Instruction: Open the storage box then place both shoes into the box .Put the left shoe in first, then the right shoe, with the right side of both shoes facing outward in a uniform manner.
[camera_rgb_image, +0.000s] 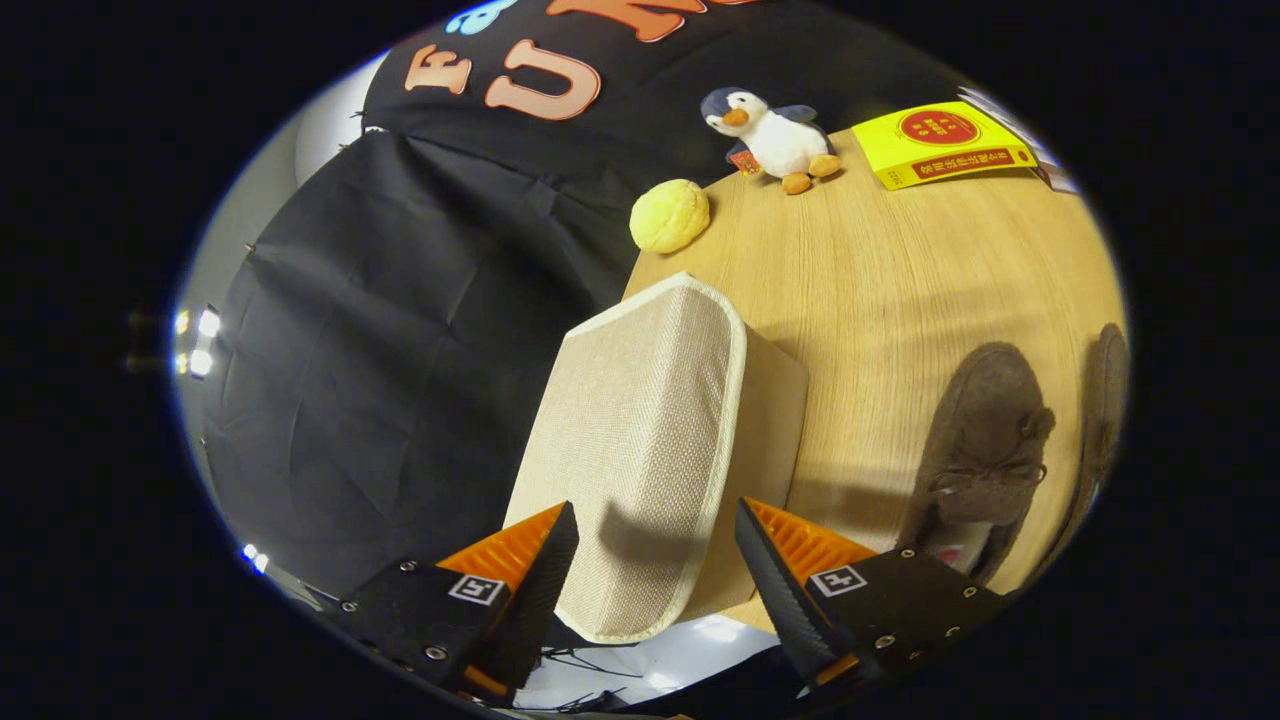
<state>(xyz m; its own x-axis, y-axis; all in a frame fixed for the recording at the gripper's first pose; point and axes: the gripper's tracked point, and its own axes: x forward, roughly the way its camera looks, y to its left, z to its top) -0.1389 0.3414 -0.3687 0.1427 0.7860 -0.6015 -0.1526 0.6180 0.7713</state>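
Fingers (655, 560) spread over box (640, 450) (wooden table (900, 280)).

The storage box (640, 440) has a coarse woven cloth lid, matt, with a smooth piped edge; its side at 3 o'clock looks like plain matt board. The table (900, 290) is pale wood with fine grain and a soft sheen. Both shoes (985, 440) look like fuzzy suede. At 12 o'clock, the penguin (775, 135) is plush; the booklet (940, 145) is glossy paper.
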